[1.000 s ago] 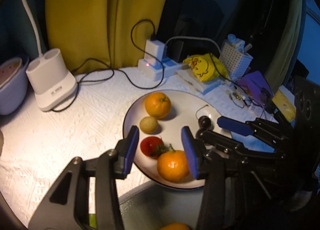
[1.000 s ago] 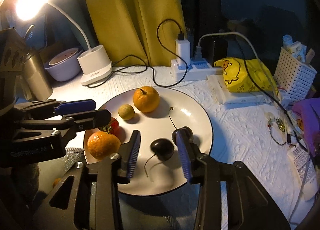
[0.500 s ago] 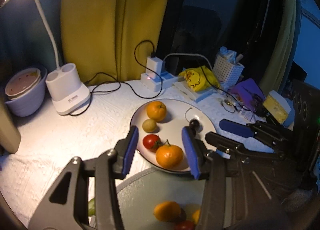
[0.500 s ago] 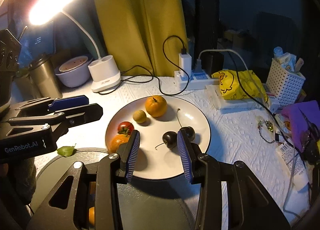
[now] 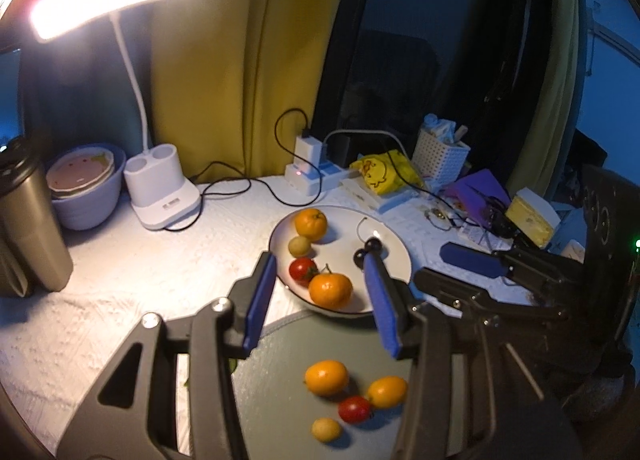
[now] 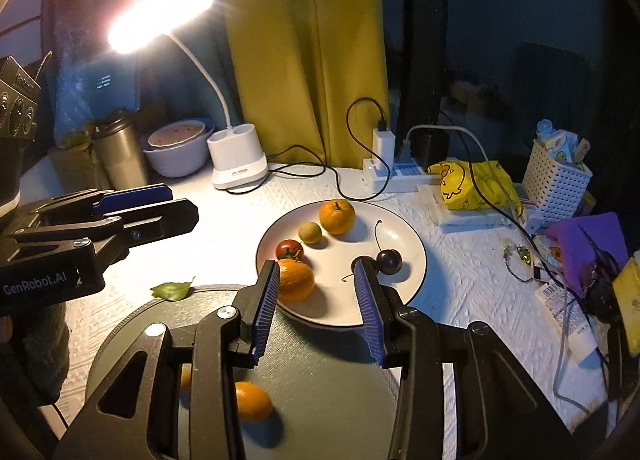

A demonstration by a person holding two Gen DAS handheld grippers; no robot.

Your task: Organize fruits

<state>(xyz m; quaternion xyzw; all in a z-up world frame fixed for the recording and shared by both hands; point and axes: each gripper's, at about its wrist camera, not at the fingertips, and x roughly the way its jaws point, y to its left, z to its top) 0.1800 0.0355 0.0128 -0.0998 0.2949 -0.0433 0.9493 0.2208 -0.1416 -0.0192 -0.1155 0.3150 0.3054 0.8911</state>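
Between the left gripper (image 5: 320, 300) fingers: nothing held, jaws wide, raised above the grey tray (image 5: 280, 388). Beyond the fingertips: white plate (image 5: 396, 256) with two oranges (image 5: 330, 290), a tomato (image 5: 303, 270), a small yellow-green fruit (image 5: 299, 246) and two dark cherries (image 5: 373, 245). Below and nearer than the fingertips, on the tray: two oranges (image 5: 326, 377), a tomato (image 5: 354, 409), a small yellow fruit (image 5: 326, 429). Judged: fruit split between two dishes, sorting under way, direction of transfer unclear.

Right gripper (image 6: 316, 308): jaws likewise wide, empty, hanging over the near rim of the plate (image 6: 416, 280). Near orange (image 6: 295, 280) just behind the left fingertip, one cherry (image 6: 389, 261) just past the right fingertip. One orange (image 6: 252, 400) visible under the left finger on the tray (image 6: 340, 400).

Both held high and apart, probably to survey before choosing. Round fruit likely to roll if nudged off-centre.
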